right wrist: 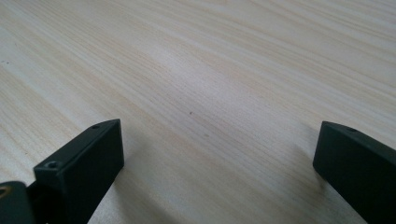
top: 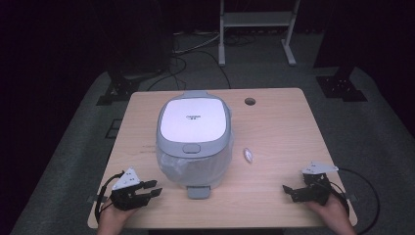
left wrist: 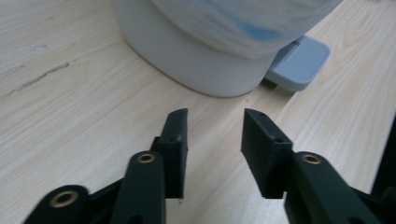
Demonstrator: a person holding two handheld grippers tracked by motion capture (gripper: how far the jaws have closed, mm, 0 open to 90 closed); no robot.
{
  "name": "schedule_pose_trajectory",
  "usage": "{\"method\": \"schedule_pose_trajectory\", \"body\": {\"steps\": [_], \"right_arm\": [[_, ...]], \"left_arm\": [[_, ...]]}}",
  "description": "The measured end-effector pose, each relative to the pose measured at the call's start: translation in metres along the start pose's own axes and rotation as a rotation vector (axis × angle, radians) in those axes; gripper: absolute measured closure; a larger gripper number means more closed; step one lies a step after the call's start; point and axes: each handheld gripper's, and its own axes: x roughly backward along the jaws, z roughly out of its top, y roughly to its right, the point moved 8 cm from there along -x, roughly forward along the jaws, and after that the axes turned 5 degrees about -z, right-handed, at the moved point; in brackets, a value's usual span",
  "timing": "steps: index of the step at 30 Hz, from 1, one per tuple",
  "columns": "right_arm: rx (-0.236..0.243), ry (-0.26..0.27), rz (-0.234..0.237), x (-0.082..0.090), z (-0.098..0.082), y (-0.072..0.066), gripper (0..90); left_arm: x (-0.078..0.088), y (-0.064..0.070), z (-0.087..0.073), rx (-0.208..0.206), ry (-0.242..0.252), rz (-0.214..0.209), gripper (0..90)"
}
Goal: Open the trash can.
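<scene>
High view: white-and-grey rounded rice cooker (top: 194, 142) sits mid-table on the light wood table (top: 279, 132), lid closed, just ahead-right of the left gripper (top: 155, 188), nearer than the right gripper (top: 288, 191); left jaws half-parted, gripping nothing; right jaws spread wide, also unloaded.

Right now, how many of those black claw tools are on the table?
2. The left gripper is at the table's near left corner, jaws apart, pointing toward the rice cooker. The right gripper is at the near right corner, jaws wide apart over bare wood.
</scene>
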Motion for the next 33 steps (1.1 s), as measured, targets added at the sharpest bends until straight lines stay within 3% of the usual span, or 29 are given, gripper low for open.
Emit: {"method": "schedule_pose_trajectory", "body": {"steps": [15,19,33], "right_arm": [[0.001,0.000,0.000,0.000,0.000,0.000,0.8],[0.000,0.000,0.000,0.000,0.000,0.000,0.8],[0.002,-0.001,0.000,0.000,0.000,0.000,0.8]], "left_arm": [[0.012,0.010,0.016,0.021,0.017,-0.025,88.9],[0.017,0.012,0.020,0.034,0.030,-0.034,90.0],[0.032,0.021,0.040,0.008,0.064,-0.080,90.0]]}}
